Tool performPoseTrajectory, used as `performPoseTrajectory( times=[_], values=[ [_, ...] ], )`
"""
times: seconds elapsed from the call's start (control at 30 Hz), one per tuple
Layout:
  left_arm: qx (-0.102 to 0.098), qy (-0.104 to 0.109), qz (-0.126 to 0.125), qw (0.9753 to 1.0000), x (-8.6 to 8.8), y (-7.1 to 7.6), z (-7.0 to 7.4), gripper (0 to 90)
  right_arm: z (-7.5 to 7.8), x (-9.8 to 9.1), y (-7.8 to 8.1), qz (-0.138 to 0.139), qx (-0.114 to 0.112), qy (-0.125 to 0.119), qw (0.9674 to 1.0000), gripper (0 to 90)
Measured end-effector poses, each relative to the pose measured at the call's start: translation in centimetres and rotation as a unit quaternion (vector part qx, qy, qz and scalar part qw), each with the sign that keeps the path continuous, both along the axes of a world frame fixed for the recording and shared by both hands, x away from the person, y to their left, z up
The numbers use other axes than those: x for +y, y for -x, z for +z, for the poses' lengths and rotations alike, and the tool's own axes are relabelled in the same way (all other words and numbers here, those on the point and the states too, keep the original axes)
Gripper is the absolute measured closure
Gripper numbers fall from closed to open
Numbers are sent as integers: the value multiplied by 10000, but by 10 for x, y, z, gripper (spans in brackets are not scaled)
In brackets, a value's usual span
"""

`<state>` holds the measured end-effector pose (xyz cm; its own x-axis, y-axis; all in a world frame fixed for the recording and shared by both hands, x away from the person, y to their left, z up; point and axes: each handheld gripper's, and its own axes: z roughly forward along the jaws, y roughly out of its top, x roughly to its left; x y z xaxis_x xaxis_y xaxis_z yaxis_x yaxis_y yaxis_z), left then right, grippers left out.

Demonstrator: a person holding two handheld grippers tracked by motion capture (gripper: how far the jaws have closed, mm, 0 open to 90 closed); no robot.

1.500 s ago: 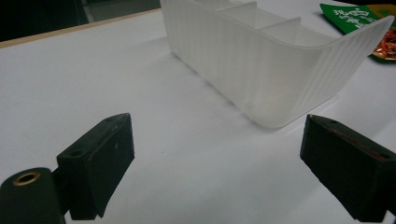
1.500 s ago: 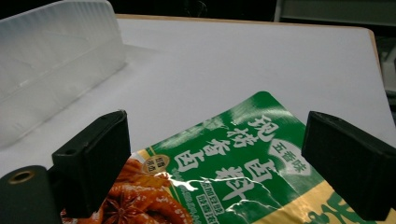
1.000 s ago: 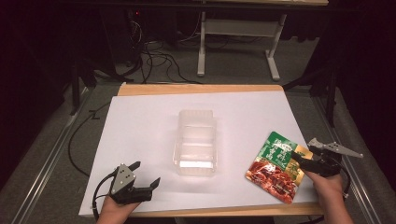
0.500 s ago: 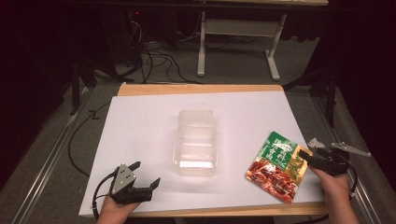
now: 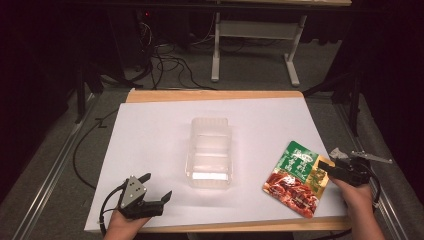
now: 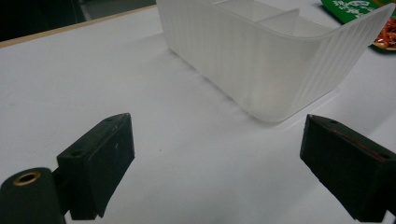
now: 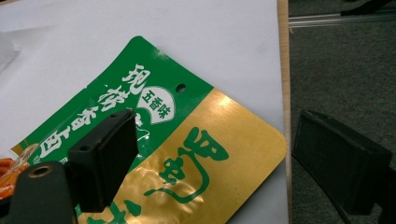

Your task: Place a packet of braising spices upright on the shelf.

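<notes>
Snack pouch (image 5: 296,178) lies flat, long axis diagonal, green-gold end toward the far right; looks like meat printed below. Both right gripper (image 5: 334,167) and left gripper (image 5: 156,188) gape apart, empty.

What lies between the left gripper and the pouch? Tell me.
The clear tub sits between left gripper and pouch, with bare white sheet around it, in the high view.

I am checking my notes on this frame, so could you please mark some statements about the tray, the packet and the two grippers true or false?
1. The left gripper is open. True.
2. The right gripper is shut on the packet. False: its jaws are open over the packet's corner.
3. The tray holds the packet. False: the packet lies on the white sheet, apart from the tray.
4. The tray has a divider. True.
</notes>
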<state>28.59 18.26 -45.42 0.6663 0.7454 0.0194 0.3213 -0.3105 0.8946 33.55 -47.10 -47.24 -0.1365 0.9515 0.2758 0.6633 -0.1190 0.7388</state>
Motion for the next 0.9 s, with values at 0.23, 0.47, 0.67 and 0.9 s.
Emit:
performPoseTrajectory(
  times=[0.23, 0.47, 0.67, 0.9],
  values=[
    [7, -25, -17, 10000, -1, 0, -1, 104, -1, -1, -2, 15, 161, -110, 9998, 152],
    [9, -26, -19, 10000, -1, 0, -1, 105, -2, 1, -1, 140, 122, -107, 9998, 171],
    [4, -27, -18, 10000, -1, 0, 0, 105, 0, 2, 0, 169, 34, -74, 9998, 170],
    [-13, -38, -10, 10000, -1, 1, 0, 105, 1, 4, 3, 189, -113, 18, 9998, 176]
  ],
)
